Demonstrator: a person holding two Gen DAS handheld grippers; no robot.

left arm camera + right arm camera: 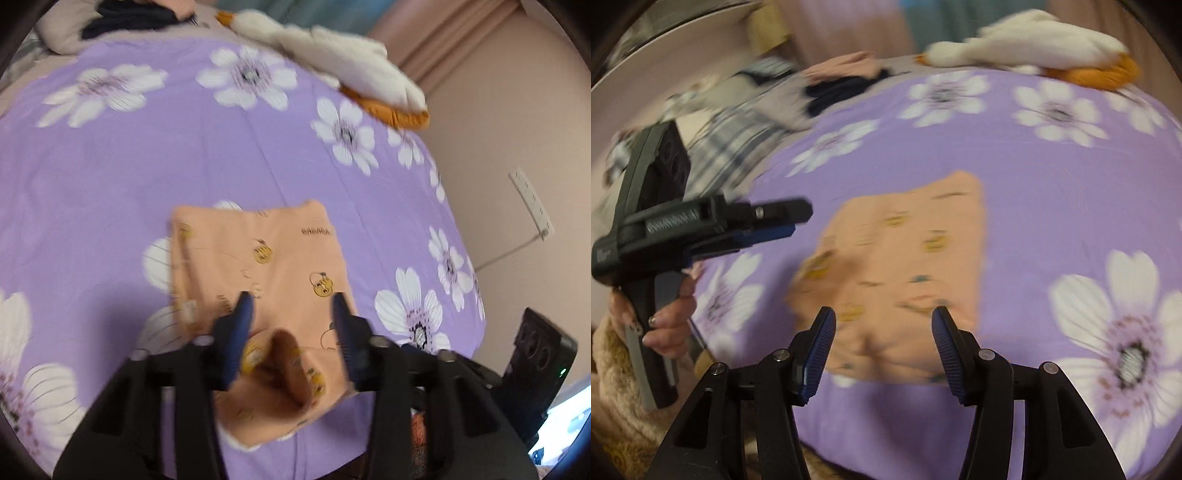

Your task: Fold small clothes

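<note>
A small peach garment (273, 273) with yellow bear prints lies folded on the purple flowered bedsheet (147, 170). My left gripper (291, 299) is open above the garment's near edge, where a raised fold of cloth sits between the fingers, not clamped. In the right wrist view the same garment (905, 258) lies ahead of my right gripper (882, 317), which is open and empty just above its near edge. The left gripper (792, 221) shows at the left there, held in a hand.
A white and orange plush goose (332, 55) lies at the bed's far edge. Dark and pink clothes (122, 18) and a striped cloth (738, 140) are piled at the far left. A wall with a power strip (532, 203) is to the right.
</note>
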